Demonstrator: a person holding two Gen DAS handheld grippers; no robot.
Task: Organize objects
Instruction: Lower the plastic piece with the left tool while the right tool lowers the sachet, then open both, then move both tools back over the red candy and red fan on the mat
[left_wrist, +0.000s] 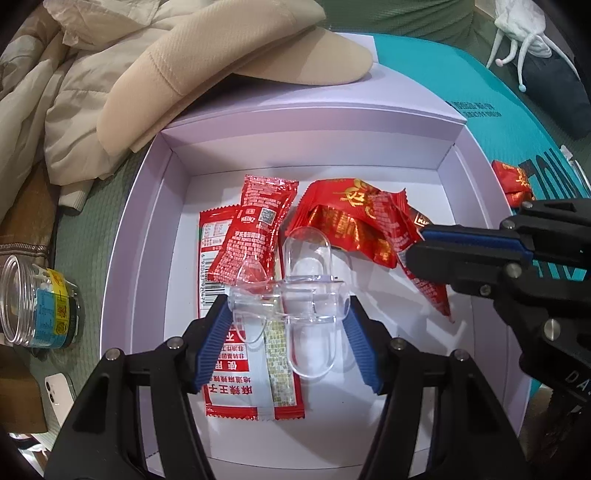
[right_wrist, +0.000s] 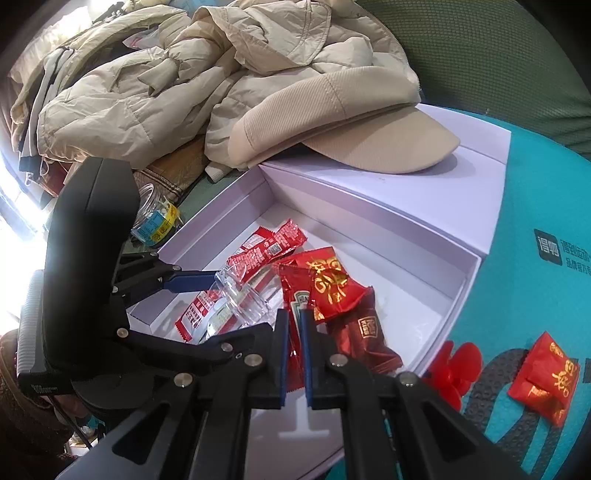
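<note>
A clear plastic piece (left_wrist: 291, 295) is clamped between the blue pads of the left gripper (left_wrist: 290, 314), just above the floor of the white box (left_wrist: 147, 206); the jaws stand part-way apart on it. In the right wrist view the right gripper (right_wrist: 293, 354) is closed on the edge of a red ketchup sachet (right_wrist: 295, 332); only a thin gap is seen between its pads. Inside the box, a Heinz sachet (left_wrist: 255, 229) lies on a long red sachet (left_wrist: 255, 373) at the left; a red candy wrapper (left_wrist: 354, 218) lies at the right. A second candy (right_wrist: 543, 376) and a red plastic piece (right_wrist: 452, 369) are placed outside the box on the teal mat (right_wrist: 535, 295), at the right. A beige cap (left_wrist: 229, 59) rests on the far edge of the box; a clear jar (left_wrist: 33, 302) lies at the far left.
</note>
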